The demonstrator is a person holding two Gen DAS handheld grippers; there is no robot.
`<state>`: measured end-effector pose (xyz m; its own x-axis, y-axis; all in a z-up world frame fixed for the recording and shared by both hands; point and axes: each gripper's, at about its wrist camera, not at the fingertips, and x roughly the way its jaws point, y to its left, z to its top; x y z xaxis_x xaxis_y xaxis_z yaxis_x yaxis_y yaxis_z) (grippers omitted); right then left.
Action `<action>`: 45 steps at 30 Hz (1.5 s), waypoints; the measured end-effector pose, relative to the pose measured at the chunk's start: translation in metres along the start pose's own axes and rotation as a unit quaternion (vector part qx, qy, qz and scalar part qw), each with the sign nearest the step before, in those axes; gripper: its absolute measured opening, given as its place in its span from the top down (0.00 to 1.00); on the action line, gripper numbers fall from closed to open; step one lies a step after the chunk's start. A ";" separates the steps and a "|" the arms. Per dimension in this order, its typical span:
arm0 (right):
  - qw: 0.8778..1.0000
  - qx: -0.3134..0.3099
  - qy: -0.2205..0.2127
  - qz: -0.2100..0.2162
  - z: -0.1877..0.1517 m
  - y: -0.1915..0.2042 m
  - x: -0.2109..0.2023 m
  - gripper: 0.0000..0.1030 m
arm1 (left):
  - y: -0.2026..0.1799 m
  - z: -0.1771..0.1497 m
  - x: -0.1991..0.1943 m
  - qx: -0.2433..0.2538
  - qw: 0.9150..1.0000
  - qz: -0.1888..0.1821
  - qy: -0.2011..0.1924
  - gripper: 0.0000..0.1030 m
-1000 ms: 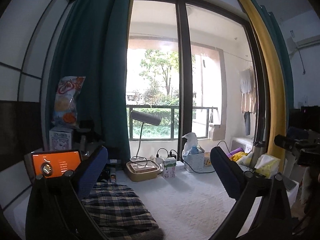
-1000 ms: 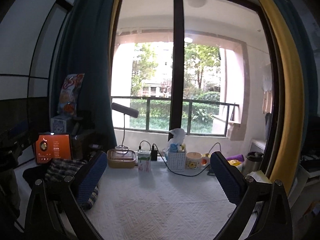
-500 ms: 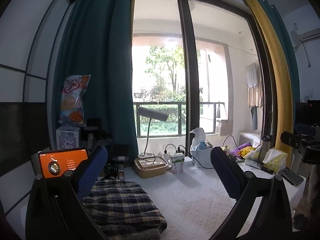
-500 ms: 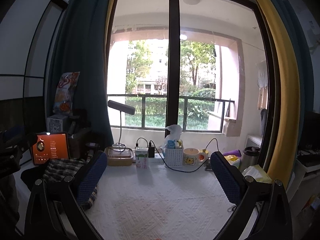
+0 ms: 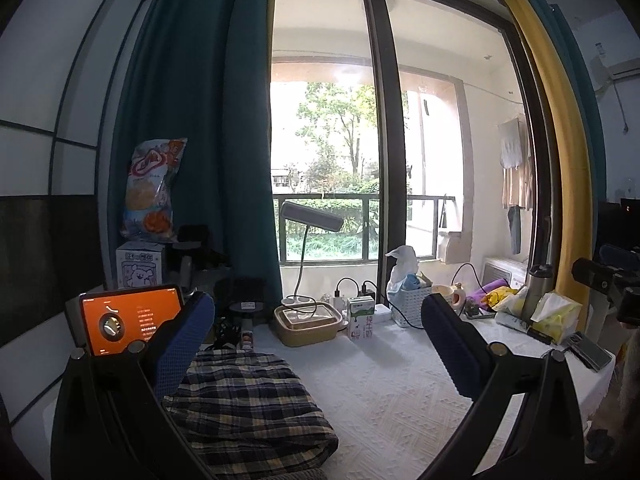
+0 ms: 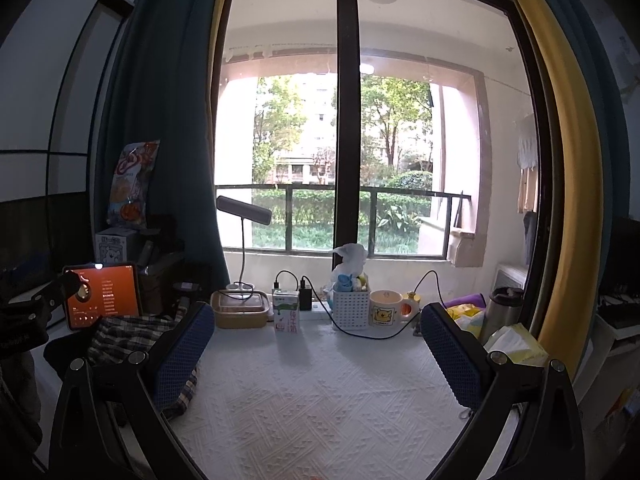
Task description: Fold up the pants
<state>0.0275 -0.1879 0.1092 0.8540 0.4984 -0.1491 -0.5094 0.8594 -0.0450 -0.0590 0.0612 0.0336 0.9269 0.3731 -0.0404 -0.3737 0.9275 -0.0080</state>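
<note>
We hold 2 hand-held grippers. Left hand-held gripper: jaws wide apart, nothing btwn them. Right hand-held gripper: same, apart & empty, above bare white tabletop. 1 pair of plaid pants, folded in a pile at tabletop's left edge, under the left one's left finger. Along the window: 1 tablet w/ orange screen, 1 desk lamp, 1 milk carton, 1 bear mug, 1 white basket. Writing too small to read.
</note>
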 end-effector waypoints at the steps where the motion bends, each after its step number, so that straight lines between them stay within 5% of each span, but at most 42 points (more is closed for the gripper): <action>1: 1.000 0.001 -0.001 -0.001 0.000 0.000 0.000 0.00 | 0.000 0.000 -0.001 -0.001 1.000 -0.002 -0.001 0.01; 45: 1.000 0.010 0.003 -0.010 -0.003 -0.002 0.000 0.00 | -0.001 -0.002 0.001 0.000 1.000 -0.005 0.004 0.01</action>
<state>0.0280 -0.1903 0.1060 0.8631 0.4808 -0.1549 -0.4903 0.8711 -0.0279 -0.0581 0.0608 0.0321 0.9303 0.3637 -0.0485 -0.3645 0.9312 -0.0086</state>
